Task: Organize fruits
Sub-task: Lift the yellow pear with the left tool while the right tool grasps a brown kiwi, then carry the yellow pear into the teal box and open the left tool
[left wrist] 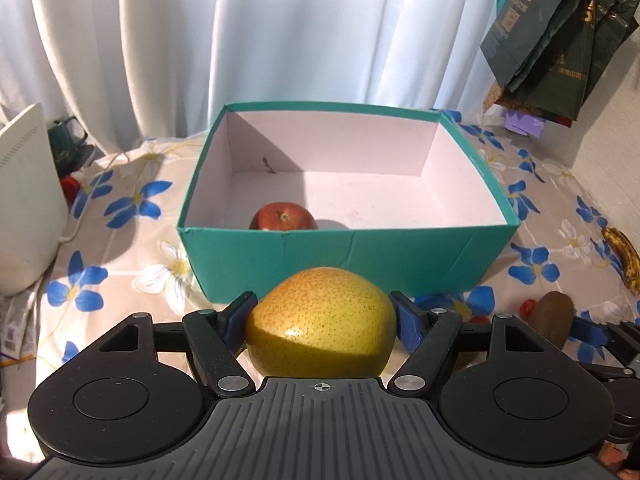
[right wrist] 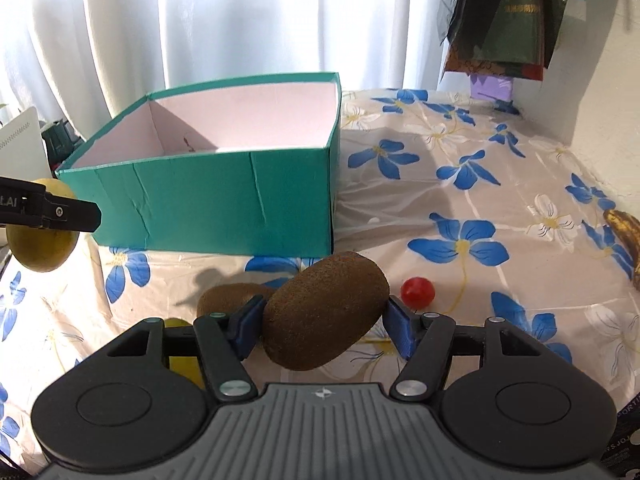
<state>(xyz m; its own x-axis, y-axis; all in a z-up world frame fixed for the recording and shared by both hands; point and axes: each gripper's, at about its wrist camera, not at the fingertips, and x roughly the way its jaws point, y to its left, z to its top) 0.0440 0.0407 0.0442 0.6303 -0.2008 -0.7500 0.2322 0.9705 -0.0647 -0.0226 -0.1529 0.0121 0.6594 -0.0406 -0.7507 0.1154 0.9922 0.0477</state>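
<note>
My left gripper [left wrist: 322, 320] is shut on a yellow-green pear [left wrist: 320, 320], held just in front of the teal box [left wrist: 340, 256]. A red apple [left wrist: 283, 218] lies inside the box at its near left. My right gripper [right wrist: 326, 322] is shut on a brown kiwi [right wrist: 326, 316], held above the cloth to the right front of the box [right wrist: 208, 204]. The pear [right wrist: 42, 240] and a left finger [right wrist: 52, 210] show at the left edge of the right wrist view. The kiwi [left wrist: 550, 320] shows at the right of the left wrist view.
On the floral cloth [right wrist: 460, 184] lie a second kiwi [right wrist: 228, 298], a red cherry tomato [right wrist: 418, 292], a yellow-green fruit [right wrist: 182, 360] partly behind my gripper, and a spotted banana [right wrist: 624, 236] at the right edge. A white appliance [left wrist: 28, 200] stands left. Dark bags [left wrist: 560, 40] hang at right.
</note>
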